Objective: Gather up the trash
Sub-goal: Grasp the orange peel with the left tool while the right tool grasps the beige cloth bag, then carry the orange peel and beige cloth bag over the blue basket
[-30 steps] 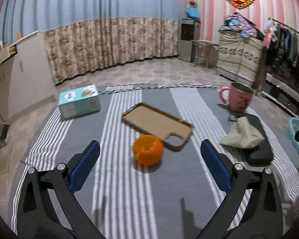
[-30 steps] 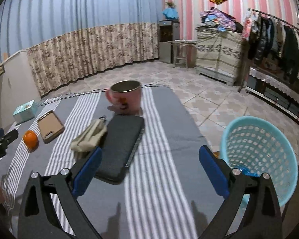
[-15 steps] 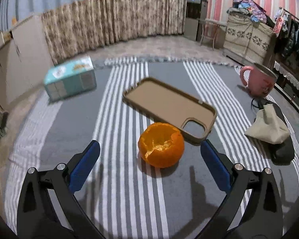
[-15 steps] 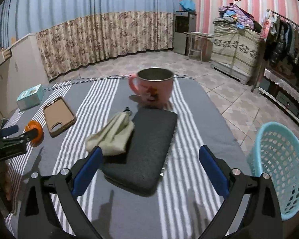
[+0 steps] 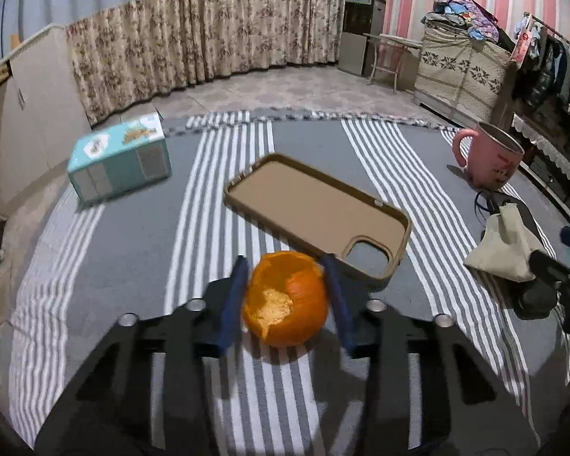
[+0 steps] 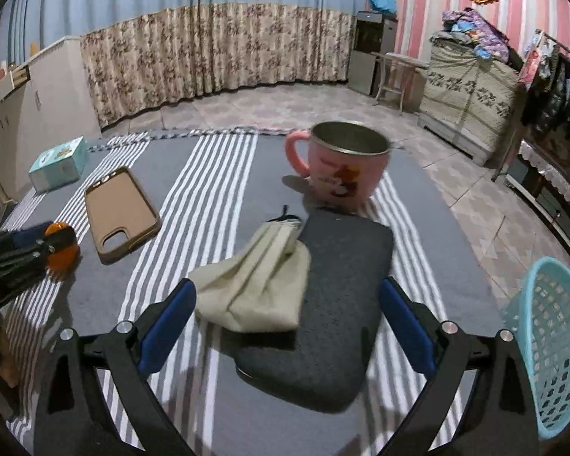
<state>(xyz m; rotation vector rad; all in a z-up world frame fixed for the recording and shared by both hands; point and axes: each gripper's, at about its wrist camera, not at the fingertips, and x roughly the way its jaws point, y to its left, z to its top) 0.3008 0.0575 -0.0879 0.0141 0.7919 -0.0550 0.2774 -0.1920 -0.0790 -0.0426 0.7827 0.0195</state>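
An orange peel shell (image 5: pixel 287 302) sits on the striped grey cloth (image 5: pixel 133 250). My left gripper (image 5: pixel 287 288) is shut on it, its blue fingers (image 5: pixel 231 304) pressing both sides. The peel also shows in the right wrist view (image 6: pixel 61 252) at the far left, with the left gripper (image 6: pixel 38 243) around it. My right gripper (image 6: pixel 287 307) is open and empty, hovering over a beige cloth pouch (image 6: pixel 258 292) that lies partly on a dark grey pad (image 6: pixel 330 311). A light blue mesh basket (image 6: pixel 551 345) stands at the right, off the cloth.
A tan phone case (image 5: pixel 319 212) lies just behind the peel. A pink mug (image 6: pixel 345 167) stands behind the pad. A teal box (image 5: pixel 119 157) sits at the far left. Tiled floor, curtains and furniture surround the cloth.
My left gripper moved forward to the orange peel and closed on it. My right gripper swung left from the basket toward the pouch and pad, staying open.
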